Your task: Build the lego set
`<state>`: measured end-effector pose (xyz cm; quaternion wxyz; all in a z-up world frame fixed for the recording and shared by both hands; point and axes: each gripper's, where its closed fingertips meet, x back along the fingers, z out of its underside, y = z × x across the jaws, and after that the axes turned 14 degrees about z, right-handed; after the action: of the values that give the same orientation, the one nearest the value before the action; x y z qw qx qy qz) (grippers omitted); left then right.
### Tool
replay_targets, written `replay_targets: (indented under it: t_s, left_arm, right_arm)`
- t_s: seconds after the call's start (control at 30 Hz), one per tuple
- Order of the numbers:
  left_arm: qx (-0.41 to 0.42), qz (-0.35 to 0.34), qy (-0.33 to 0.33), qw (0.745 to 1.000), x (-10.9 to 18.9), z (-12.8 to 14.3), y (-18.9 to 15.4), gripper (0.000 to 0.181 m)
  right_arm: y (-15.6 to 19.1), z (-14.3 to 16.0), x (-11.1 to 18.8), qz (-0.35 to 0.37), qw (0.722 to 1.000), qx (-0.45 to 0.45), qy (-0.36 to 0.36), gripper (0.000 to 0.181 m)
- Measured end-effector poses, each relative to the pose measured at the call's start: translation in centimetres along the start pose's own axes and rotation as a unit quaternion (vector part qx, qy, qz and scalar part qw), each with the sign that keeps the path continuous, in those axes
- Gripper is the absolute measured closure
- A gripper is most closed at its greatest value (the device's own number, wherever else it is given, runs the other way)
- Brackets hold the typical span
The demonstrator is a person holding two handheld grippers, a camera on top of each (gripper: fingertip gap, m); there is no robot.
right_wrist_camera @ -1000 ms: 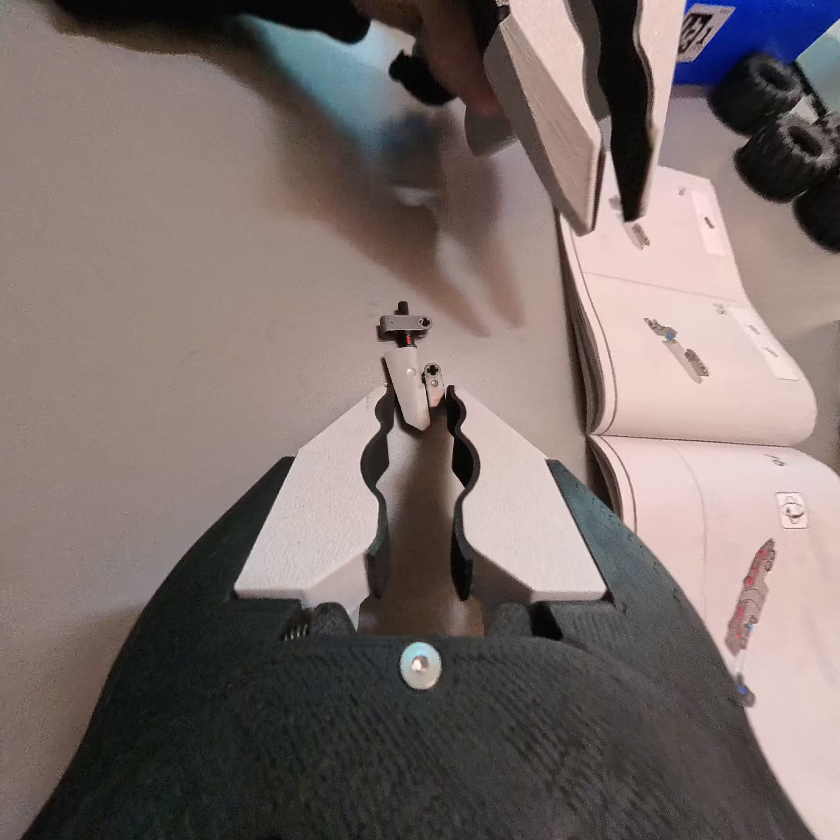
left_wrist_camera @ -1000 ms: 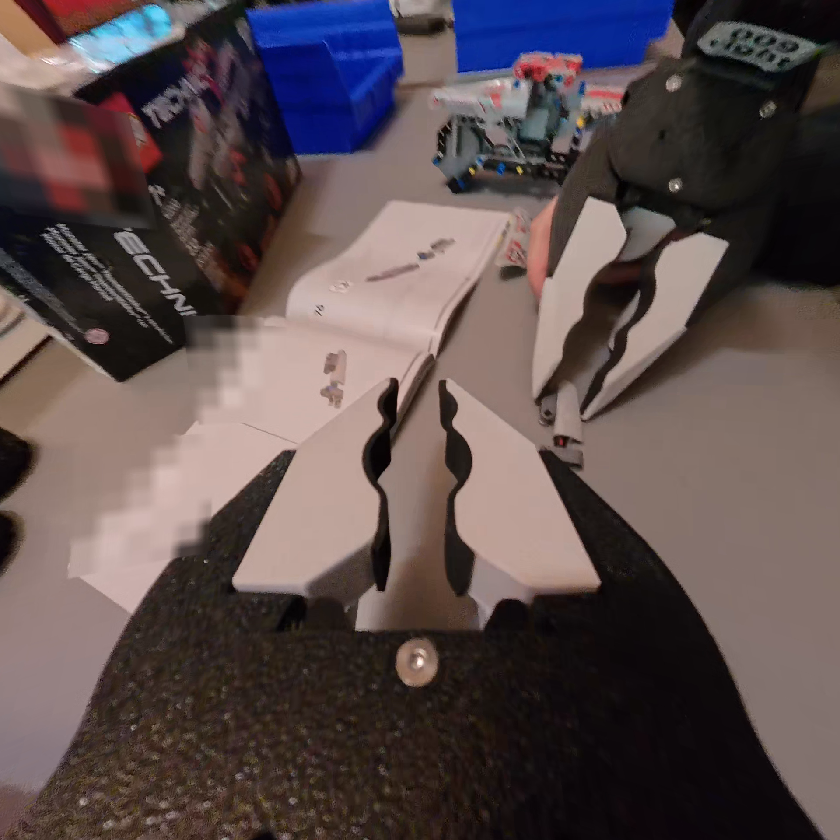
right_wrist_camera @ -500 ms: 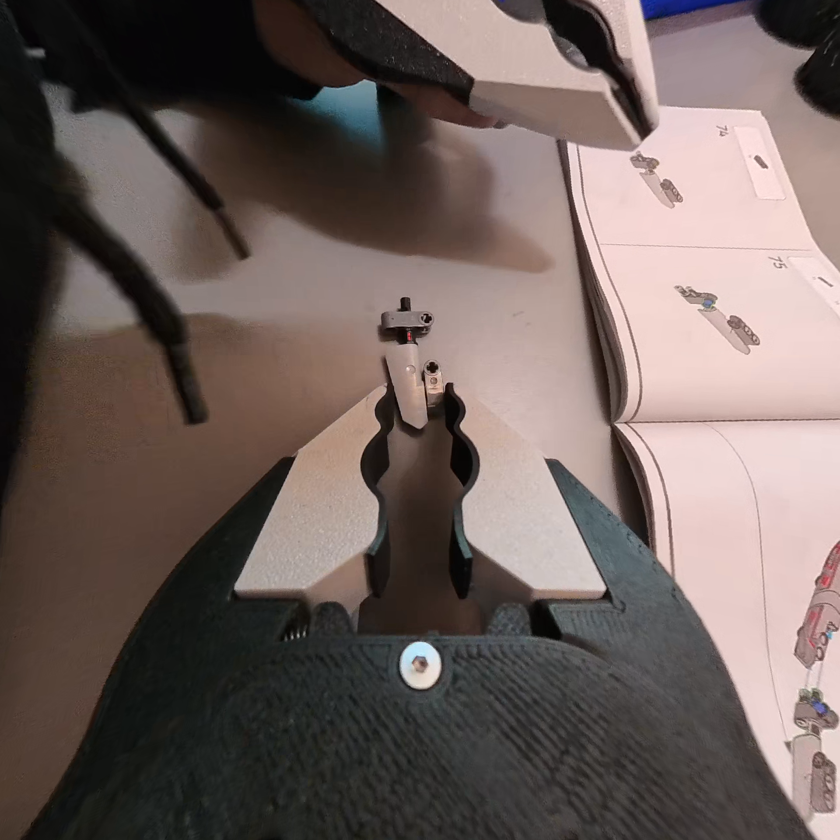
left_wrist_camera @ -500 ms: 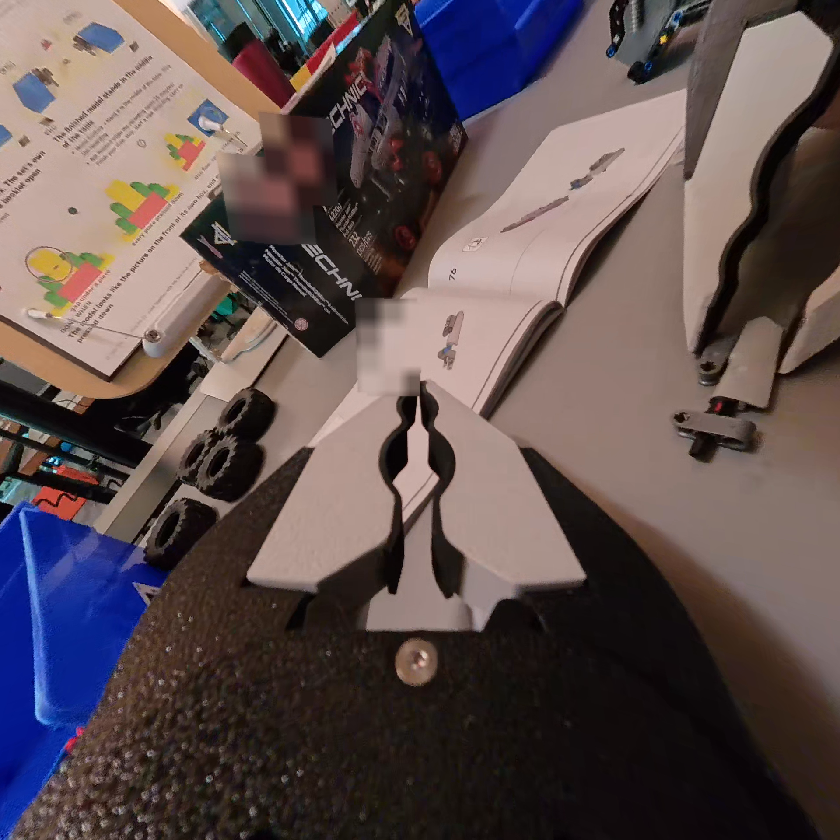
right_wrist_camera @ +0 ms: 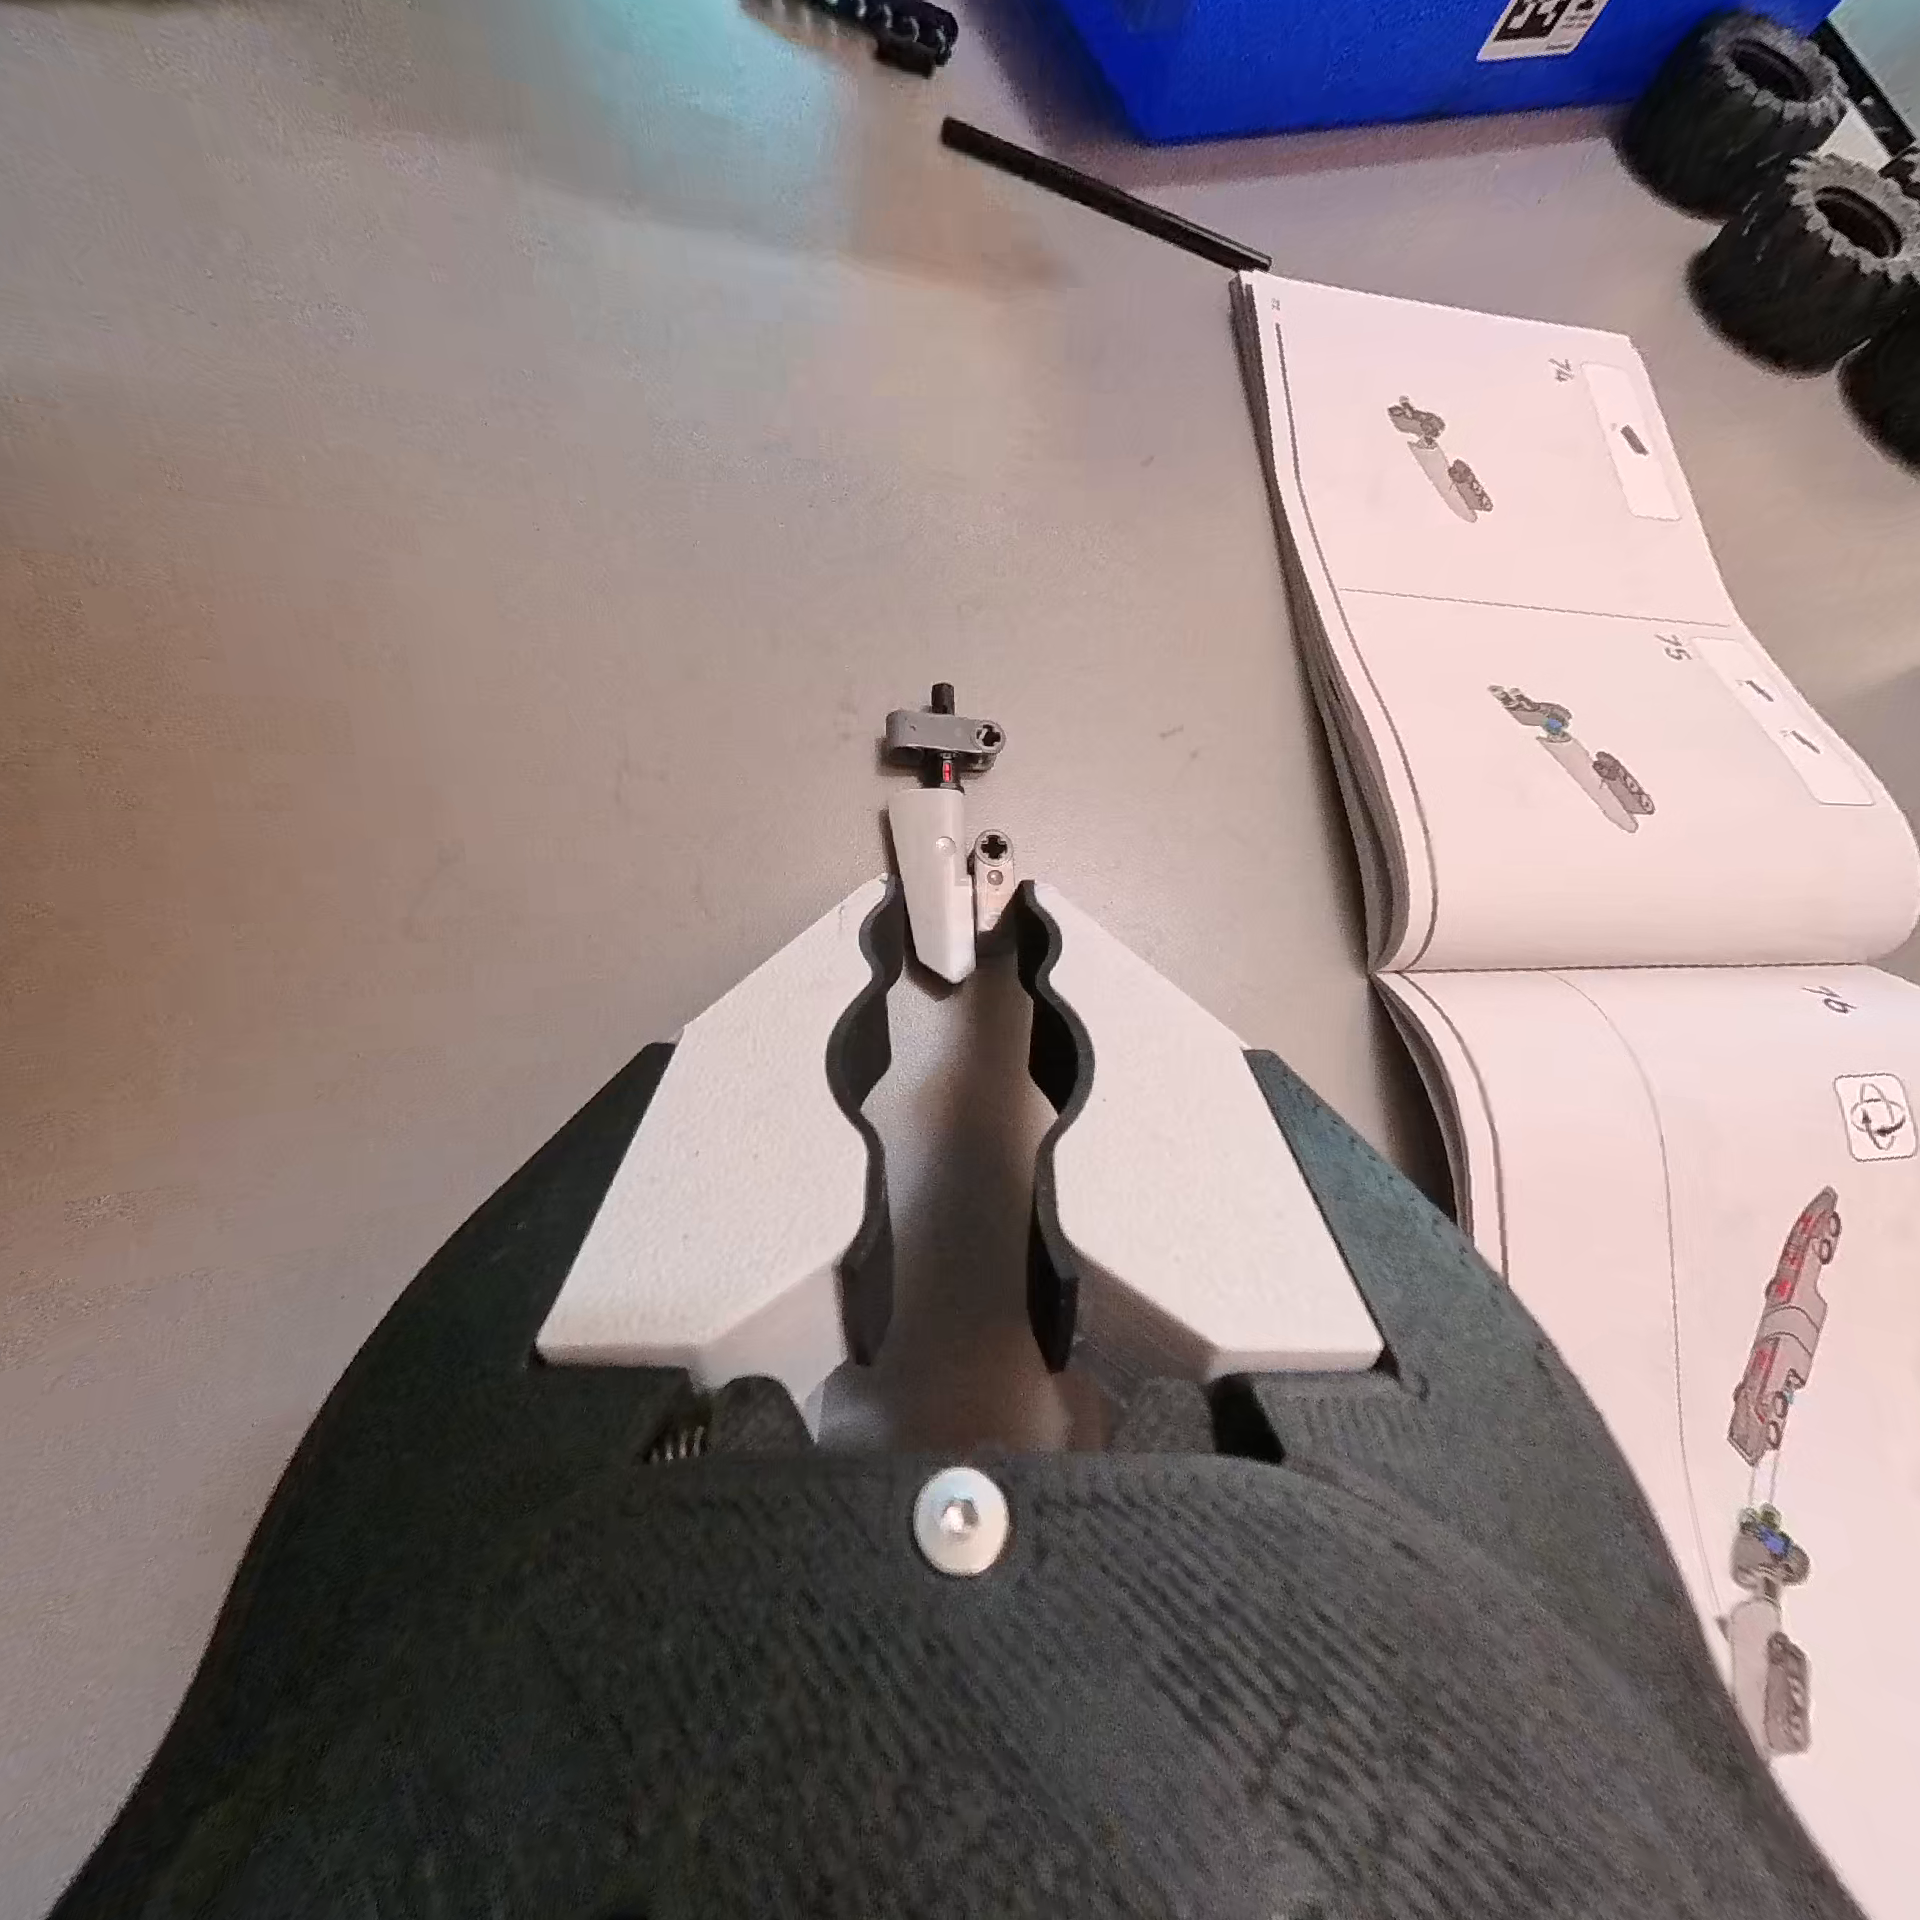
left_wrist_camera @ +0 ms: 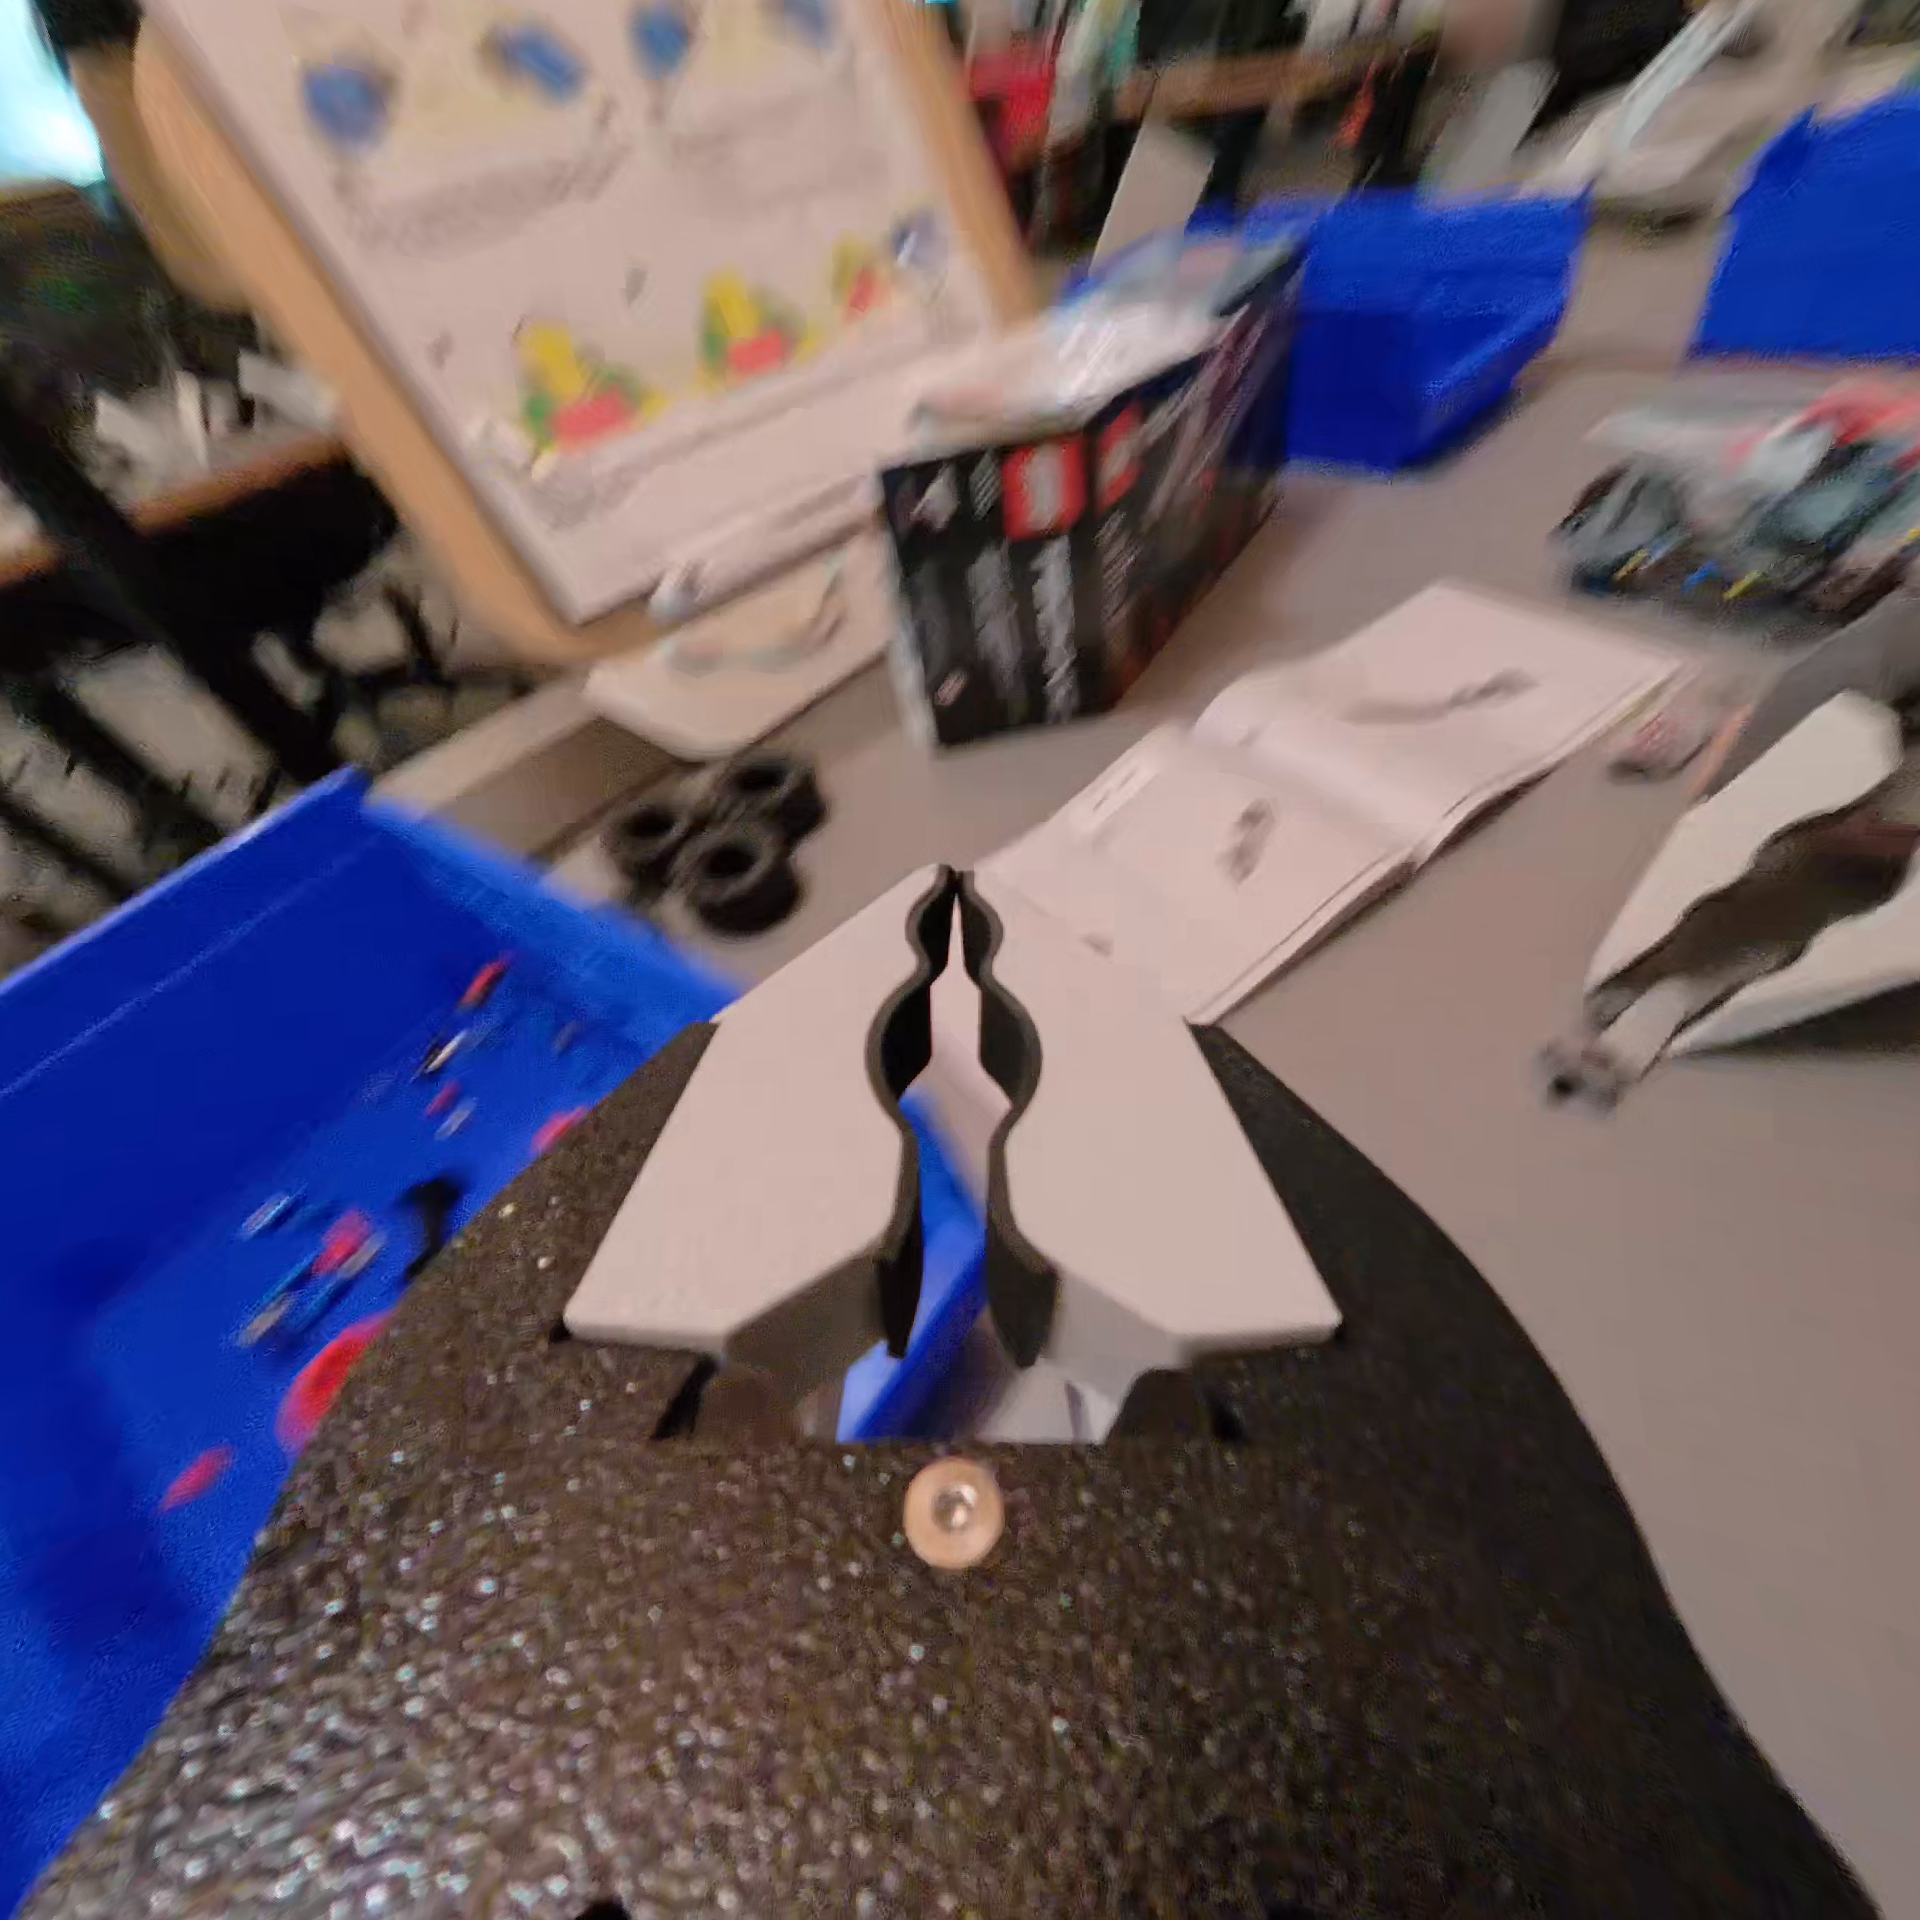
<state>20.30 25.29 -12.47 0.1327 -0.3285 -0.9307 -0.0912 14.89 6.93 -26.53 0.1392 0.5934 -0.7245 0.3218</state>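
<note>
while the small grey sub-assembly [right_wrist_camera: 943, 831] lies on the grey table [right_wrist_camera: 416, 520], the right gripper [right_wrist_camera: 954, 902] rests with its jaws parted around the near end of the light wedge-shaped piece; whether the pads actually touch it cannot be told, so no grip is recorded. the assembly is a wedge piece, a short connector beside it, and a dark grey crank on a black axle at the far end. judged: very light, rigid plastic, smooth and liable to skid or pivot on the table if pinched off-centre; the friction joints could pull apart under a sideways load. best hold looks to be across the flat flanks of the wedge, not the thin axle. the left gripper [left_wrist_camera: 954, 904] hangs empty with jaws closed tip to tip, over the edge of a blue parts bin [left_wrist_camera: 208, 1039] holding small red and blue pieces; this view is motion-blurred. the open instruction booklet [right_wrist_camera: 1558, 675] lies just right of the assembly, black tyres [right_wrist_camera: 1808, 239] beyond it, a black axle rod [right_wrist_camera: 1101, 197] farther up the table.
</note>
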Motion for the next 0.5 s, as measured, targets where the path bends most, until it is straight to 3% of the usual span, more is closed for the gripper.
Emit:
replay_targets:
  t_s: [0.03,0.13,0.27,0.37,0.5]
  left_arm:
    - [0.014,-0.013,0.05,0.999,1.6,1.3,2.0,0.181]
    - [0.073,0.002,0.21,0.975,5.5,6.0,5.8,0.181]
    - [0.112,0.108,0.355,0.922,6.5,10.4,6.0,0.179]
    - [0.067,0.176,0.417,0.889,5.2,12.4,5.1,0.181]
    - [0.016,0.209,0.477,0.854,3.9,14.9,5.4,0.176]
  right_arm:
    - [0.0,0.0,0.0,-0.003,1.0,-0.004,0.001,0.161]
    - [0.0,0.0,0.0,-0.012,1.0,-0.014,0.005,0.161]
    - [0.0,0.0,0.0,-0.016,1.0,-0.018,0.006,0.161]
    - [0.0,0.0,0.0,-0.015,1.0,-0.018,0.006,0.161]
    - [0.0,0.0,0.0,-0.016,1.0,-0.018,0.006,0.161]
